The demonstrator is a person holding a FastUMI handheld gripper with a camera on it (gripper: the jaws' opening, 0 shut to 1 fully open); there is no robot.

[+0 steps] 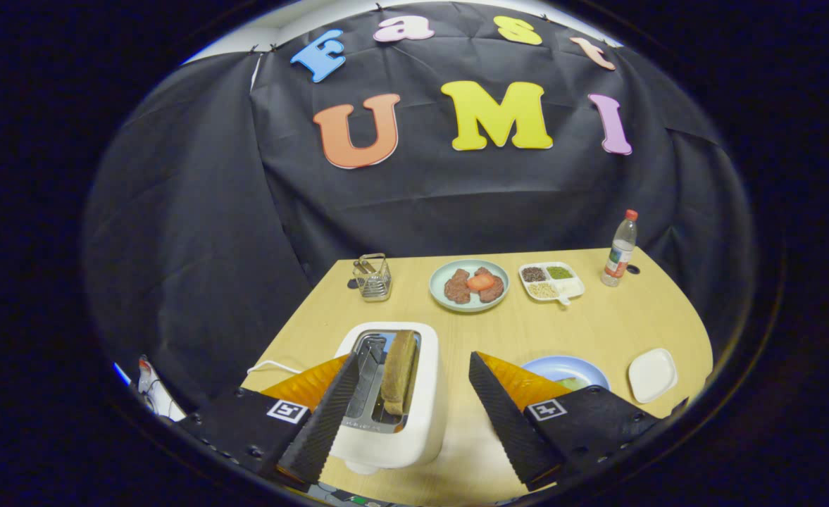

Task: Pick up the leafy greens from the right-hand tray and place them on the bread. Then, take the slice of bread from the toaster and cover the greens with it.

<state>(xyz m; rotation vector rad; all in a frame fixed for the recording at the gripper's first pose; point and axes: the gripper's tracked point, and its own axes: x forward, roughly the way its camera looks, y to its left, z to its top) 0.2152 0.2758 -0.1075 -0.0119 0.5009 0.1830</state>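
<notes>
Gripper (408, 415): jaws wide open, holding nothing; white plastic toaster (393, 394) with browned bread slice (398, 372) between them, 12 o'clock.

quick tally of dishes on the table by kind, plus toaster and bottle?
Round plates: 2, pale green plate with meat and tomato, blue plate behind a gripper finger; fingers open
Divided white tray: 1
Small white square dish: 1
White toaster: 1
Clear plastic bottle: 1
Total: 6

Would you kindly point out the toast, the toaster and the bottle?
toast (399, 370): gripper view, its broad side above the slot.
toaster (425, 422): gripper view, its right wall.
bottle (620, 252): gripper view, its body.
</notes>
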